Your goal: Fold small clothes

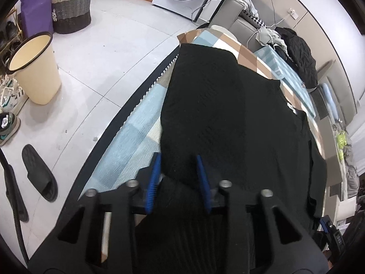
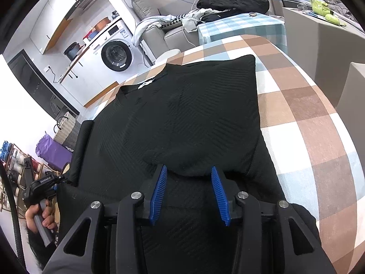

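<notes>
My left fingers [image 1: 179,182] straddle the near hem of the black knit top [image 1: 216,105], their blue pads narrowed around a bunched ridge of the fabric; I cannot tell whether they are biting it yet. My right fingers [image 2: 189,194] do the same at the other near corner, with a hump of the knit risen between pads that stand a little apart, so I read that side as a loose pinch at best. I judge this the start of a bottom-to-top fold: both hem corners are being gathered so the lower part can be carried up toward the neckline label [image 2: 146,83]. The next move calls for both sides to clamp firmly through the layers, then lift together and travel level toward the collar, keeping the hem straight so it lands square. The top lies flat along the counter, on a checked cloth [image 2: 308,114] of brown, white and pale blue, its far end near the cloth's edge. Beyond are a pale floor with a cream bin [image 1: 34,68], a woven basket [image 1: 70,4], a slipper [image 1: 38,173], a washing machine [image 2: 116,54] and a sofa [image 2: 159,22] heaped with clothes.
</notes>
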Available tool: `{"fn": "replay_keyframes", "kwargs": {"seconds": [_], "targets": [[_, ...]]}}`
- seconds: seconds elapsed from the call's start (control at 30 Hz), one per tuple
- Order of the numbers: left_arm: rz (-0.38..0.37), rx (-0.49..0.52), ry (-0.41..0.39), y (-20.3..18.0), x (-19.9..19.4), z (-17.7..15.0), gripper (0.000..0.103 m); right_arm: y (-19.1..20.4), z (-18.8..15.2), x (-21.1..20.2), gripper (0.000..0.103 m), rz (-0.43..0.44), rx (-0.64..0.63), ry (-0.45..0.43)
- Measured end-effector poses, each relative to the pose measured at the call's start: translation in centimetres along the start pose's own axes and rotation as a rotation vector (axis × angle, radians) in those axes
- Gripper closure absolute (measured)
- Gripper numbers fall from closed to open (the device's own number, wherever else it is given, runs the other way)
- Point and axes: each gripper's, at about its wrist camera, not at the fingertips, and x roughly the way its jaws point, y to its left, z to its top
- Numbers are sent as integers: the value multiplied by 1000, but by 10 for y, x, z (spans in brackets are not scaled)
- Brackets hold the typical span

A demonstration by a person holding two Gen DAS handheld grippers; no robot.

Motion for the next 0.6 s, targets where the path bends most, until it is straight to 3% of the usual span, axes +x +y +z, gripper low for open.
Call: {"fn": "replay_keyframes", "kwargs": {"seconds": [0.1, 0.4, 0.5, 0.6], "targets": [[24, 19, -24, -7, 5, 3, 91, -4, -1, -1, 60, -6, 16, 4], [42, 83, -217, -27, -40, 12, 95, -6, -3, -4, 60, -5, 24, 2], [-18, 174, -278, -65, -59, 20, 95, -5, -4, -4, 60, 1, 27, 5], [-157, 284, -263, -116, -60, 16, 95, -6, -4, -7, 60, 3, 26, 0]]}}
